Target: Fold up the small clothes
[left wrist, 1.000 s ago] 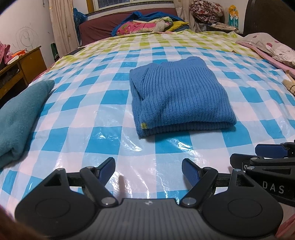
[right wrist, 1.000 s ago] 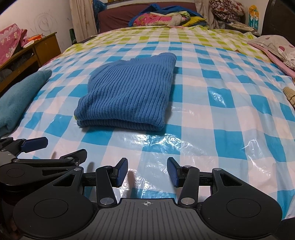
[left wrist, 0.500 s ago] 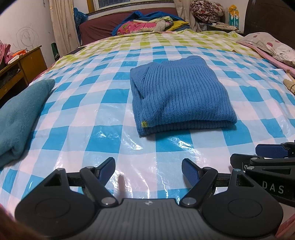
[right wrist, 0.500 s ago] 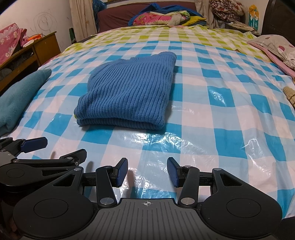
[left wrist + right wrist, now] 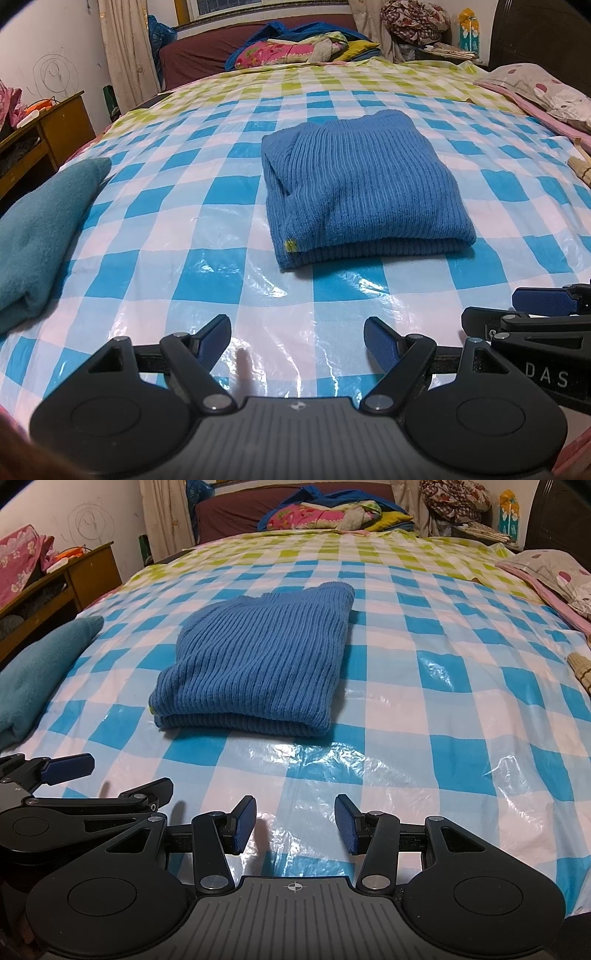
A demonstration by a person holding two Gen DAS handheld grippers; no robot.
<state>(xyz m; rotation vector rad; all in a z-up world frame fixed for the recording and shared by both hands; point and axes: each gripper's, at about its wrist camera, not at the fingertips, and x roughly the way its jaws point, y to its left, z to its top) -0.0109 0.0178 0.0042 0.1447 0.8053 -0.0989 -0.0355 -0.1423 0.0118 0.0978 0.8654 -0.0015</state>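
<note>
Folded blue sweater point(image 5: 364, 188) on the checked bed cover point(image 5: 166, 236), ahead of both grippers.
Left gripper point(image 5: 297, 339) and right gripper point(image 5: 294, 825) both gape wide and empty; the sweater lies between their lines, about equally near each, its near edge running crosswise.

Dim indoor light, glare on plastic sheet point(image 5: 266, 288), edges probably fisheye-warped.

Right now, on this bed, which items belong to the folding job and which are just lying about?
Part of the job:
- blue knit sweater, already folded, on the checked plastic sheet
- left claw and right claw, both open and empty

Lying about:
- teal cloth at the bed's left edge
- heap of bedding at the far end
- spotted pillow
- wooden cabinet
</note>
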